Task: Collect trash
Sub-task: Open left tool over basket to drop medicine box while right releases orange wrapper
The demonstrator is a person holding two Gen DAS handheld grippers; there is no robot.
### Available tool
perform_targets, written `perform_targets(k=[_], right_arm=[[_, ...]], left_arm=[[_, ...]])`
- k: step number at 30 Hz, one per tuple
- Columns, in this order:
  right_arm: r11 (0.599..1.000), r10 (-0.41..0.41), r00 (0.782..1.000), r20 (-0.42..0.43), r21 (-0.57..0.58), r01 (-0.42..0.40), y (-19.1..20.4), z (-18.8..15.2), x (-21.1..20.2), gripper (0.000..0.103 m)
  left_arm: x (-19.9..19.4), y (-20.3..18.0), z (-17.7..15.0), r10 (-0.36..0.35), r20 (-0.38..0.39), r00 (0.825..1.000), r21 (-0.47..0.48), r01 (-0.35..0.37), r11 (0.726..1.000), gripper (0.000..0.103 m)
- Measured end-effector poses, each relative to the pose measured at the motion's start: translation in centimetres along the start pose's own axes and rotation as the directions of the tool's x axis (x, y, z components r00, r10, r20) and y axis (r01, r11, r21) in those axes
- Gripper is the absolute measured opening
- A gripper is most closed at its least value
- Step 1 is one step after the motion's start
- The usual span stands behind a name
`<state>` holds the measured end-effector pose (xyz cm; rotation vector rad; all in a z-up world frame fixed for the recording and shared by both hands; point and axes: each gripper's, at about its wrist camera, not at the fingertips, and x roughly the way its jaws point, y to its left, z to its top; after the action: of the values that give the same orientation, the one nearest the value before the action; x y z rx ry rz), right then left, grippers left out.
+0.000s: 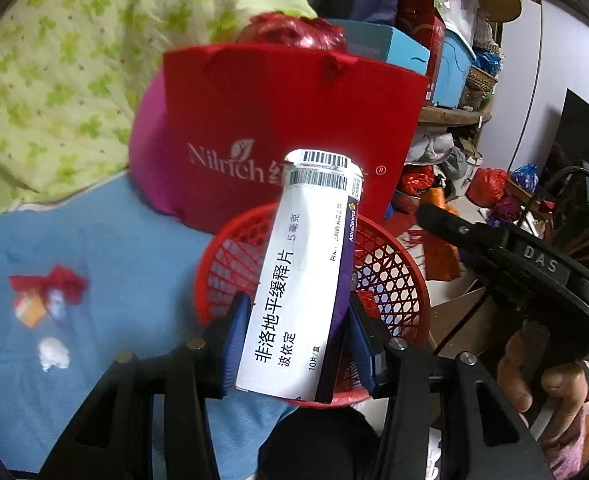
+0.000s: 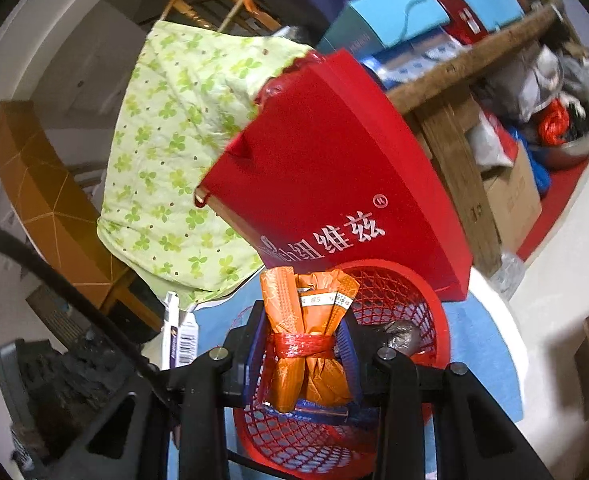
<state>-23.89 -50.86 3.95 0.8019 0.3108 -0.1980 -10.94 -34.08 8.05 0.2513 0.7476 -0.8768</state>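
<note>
Left gripper (image 1: pixel 298 344) clamps a white-and-purple cardboard medicine box (image 1: pixel 302 276) marked AstraZeneca, upright above the round red plastic mesh basket (image 1: pixel 394 276). Only this view catches three scraps on the blue cloth (image 1: pixel 114 280): a red-and-orange wrapper (image 1: pixel 44 294) and a white wad (image 1: pixel 54 354). The right wrist view alone shows the right gripper (image 2: pixel 306 356) pinching an orange foil packet bundle tied with red string (image 2: pixel 306 320) over that basket. One red paper bag (image 1: pixel 286 120) reads Nilrich.
</note>
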Motion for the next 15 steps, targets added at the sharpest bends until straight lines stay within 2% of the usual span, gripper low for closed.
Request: perform_targets(k=[3, 4, 5, 6, 7, 11, 15], right_arm=[[0.999, 0.02, 0.999, -0.031, 0.035, -0.019, -1.0, 0.0, 2.0, 0.038], [0.999, 0.018, 0.999, -0.046, 0.041, -0.016, -1.2, -0.1, 2.6, 0.043], [0.999, 0.017, 0.998, -0.061, 0.05, -0.014, -1.4, -0.3, 3.2, 0.06], [0.998, 0.018, 0.998, -0.065, 0.063, -0.014, -1.5, -0.5, 3.5, 0.069], [0.997, 0.027, 0.998, -0.059, 0.07, -0.022, -1.6, -0.7, 3.5, 0.073], [0.998, 0.035, 0.999, -0.025, 0.044, -0.034, -1.1, -1.4, 2.6, 0.073], [0.998, 0.036, 0.999, 0.01, -0.047, -0.036, 1.1, -1.9, 0.7, 0.073]], left_arm=[[1.8, 0.5, -0.1, 0.017, -0.029, 0.999, -0.003, -0.017, 1.0, 0.049], [2.2, 0.7, -0.2, 0.016, -0.038, 0.999, -0.009, -0.017, 1.0, 0.049], [2.5, 1.0, -0.4, 0.008, -0.049, 0.999, -0.02, -0.009, 1.0, 0.05], [2.6, 1.4, -0.7, 0.001, -0.057, 0.998, -0.028, -0.002, 1.0, 0.05], [2.5, 1.6, -0.8, -0.001, -0.06, 0.998, -0.032, -0.001, 0.999, 0.051], [1.1, 2.6, -1.7, 0.023, -0.037, 0.999, -0.02, -0.024, 1.0, 0.054], [-1.7, 4.5, -3.6, 0.115, 0.011, 0.993, 0.016, -0.115, 0.993, 0.059]])
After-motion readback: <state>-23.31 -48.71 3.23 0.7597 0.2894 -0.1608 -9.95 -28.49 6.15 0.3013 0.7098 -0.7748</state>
